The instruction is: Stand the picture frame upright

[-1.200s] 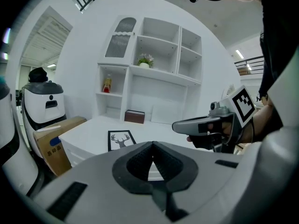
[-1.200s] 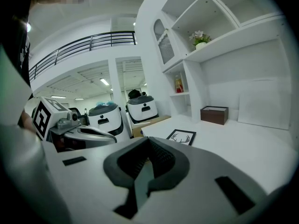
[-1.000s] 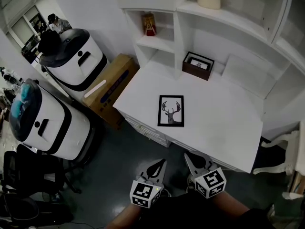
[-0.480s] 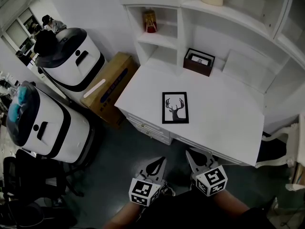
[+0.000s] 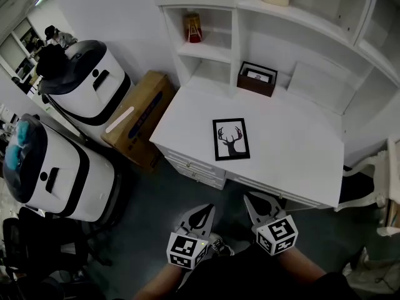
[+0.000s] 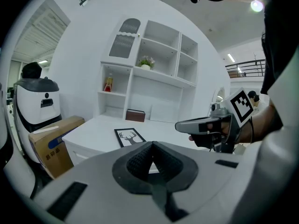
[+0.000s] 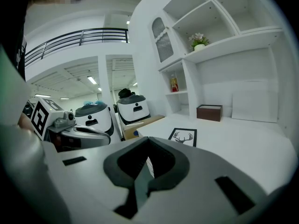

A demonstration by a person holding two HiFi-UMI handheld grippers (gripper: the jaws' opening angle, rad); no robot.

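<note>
The left gripper (image 5: 202, 212) hangs short of the white desk (image 5: 300, 161), jaws together on nothing. The deer picture frame (image 5: 231, 139) lies flat near the desk's front edge, with what may be a brown box (image 5: 257, 79) behind it. The right gripper (image 5: 251, 200) is likewise closed and empty.

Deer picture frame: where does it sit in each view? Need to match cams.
Head view: picture frame lies flat on the white desk, mid-picture, near the desk's front edge.
Left gripper view: left of centre, on the desk.
Right gripper view: right of centre, on the desk.
Shared landmark: brown box behind the frame at the desk's back.
</note>
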